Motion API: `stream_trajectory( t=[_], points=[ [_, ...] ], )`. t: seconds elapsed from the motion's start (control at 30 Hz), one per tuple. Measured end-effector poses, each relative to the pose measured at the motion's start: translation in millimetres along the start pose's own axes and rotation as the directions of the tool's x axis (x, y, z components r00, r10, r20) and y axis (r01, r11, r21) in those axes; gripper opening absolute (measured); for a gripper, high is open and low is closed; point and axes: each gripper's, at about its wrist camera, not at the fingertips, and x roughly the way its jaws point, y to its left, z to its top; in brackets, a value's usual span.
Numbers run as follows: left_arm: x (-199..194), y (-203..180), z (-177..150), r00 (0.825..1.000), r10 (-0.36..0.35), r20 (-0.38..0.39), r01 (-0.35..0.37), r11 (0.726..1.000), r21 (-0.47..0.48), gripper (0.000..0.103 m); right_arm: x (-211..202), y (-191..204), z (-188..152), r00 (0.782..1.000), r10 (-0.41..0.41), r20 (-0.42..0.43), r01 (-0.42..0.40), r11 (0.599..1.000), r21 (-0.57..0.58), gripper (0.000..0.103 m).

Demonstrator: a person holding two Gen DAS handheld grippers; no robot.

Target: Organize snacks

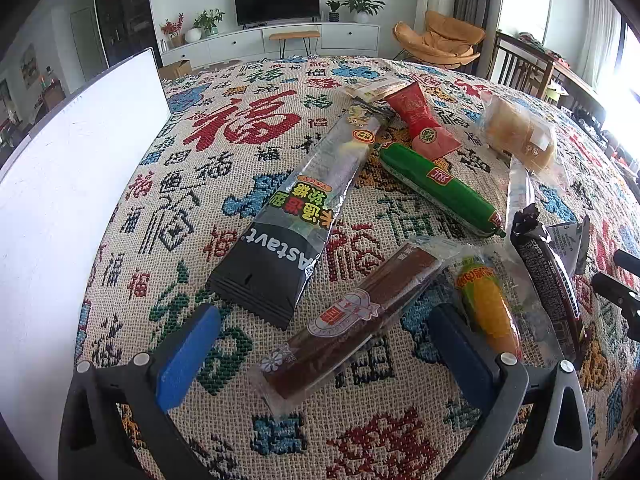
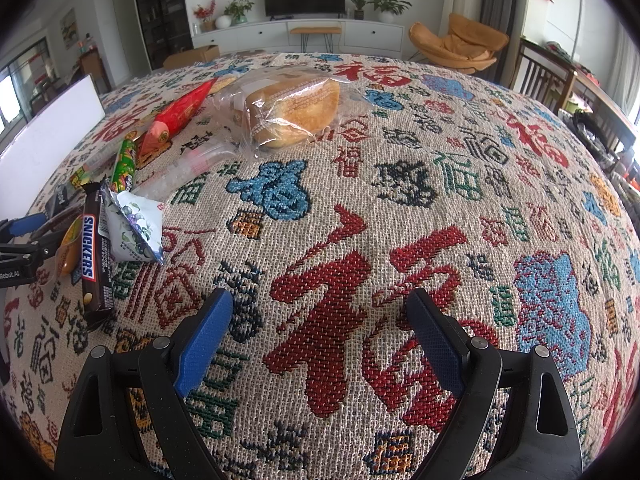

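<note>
Left gripper hovering wide open, empty, straddling brown jerky pack lower centre, likely lining up grasp. Snacks scattering centre-right; white box standing far left, probable destination. Right gripper idling open, empty, over bare cloth.

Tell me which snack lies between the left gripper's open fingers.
The brown strip in clear wrap: its near end lies between the left gripper's blue pads. The corn-shaped candy lies outside the right finger; the long black pack lies farther off.
</note>
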Motion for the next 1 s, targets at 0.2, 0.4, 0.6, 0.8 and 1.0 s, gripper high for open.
stream_trajectory(
  t=[0.2, 0.4, 0.6, 0.8, 1.0],
  points=[
    [0.6, 0.3, 0.7, 1.000, 0.000, 0.000, 0.000, 1.000, 0.000, 0.103, -0.1, 0.0, 0.0, 1.000, 0.000, 0.000, 0.000, 1.000, 0.000, 0.091],
    [0.6, 0.4, 0.7, 1.000, 0.001, 0.000, -0.001, 1.000, 0.001, 0.103, -0.1, 0.2, -0.1, 1.000, 0.000, 0.000, 0.000, 1.000, 0.000, 0.091],
    [0.7, -0.2, 0.9, 1.000, -0.001, -0.005, 0.001, 1.000, 0.006, 0.103, -0.1, 0.0, -0.1, 1.000, 0.000, 0.000, 0.000, 1.000, 0.000, 0.091],
    [-5.0, 2.2, -0.1, 0.996, -0.013, -0.085, 0.013, 1.000, 0.003, 0.103, -0.3, 0.2, -0.2, 1.000, 0.000, 0.000, 0.000, 1.000, 0.000, 0.091],
    [-40.7, 17.6, -13.8, 0.996, -0.080, -0.047, 0.079, 0.997, -0.018, 0.103, -0.3, 0.0, -0.2, 1.000, 0.000, 0.000, 0.000, 1.000, 0.000, 0.091]
  ],
)
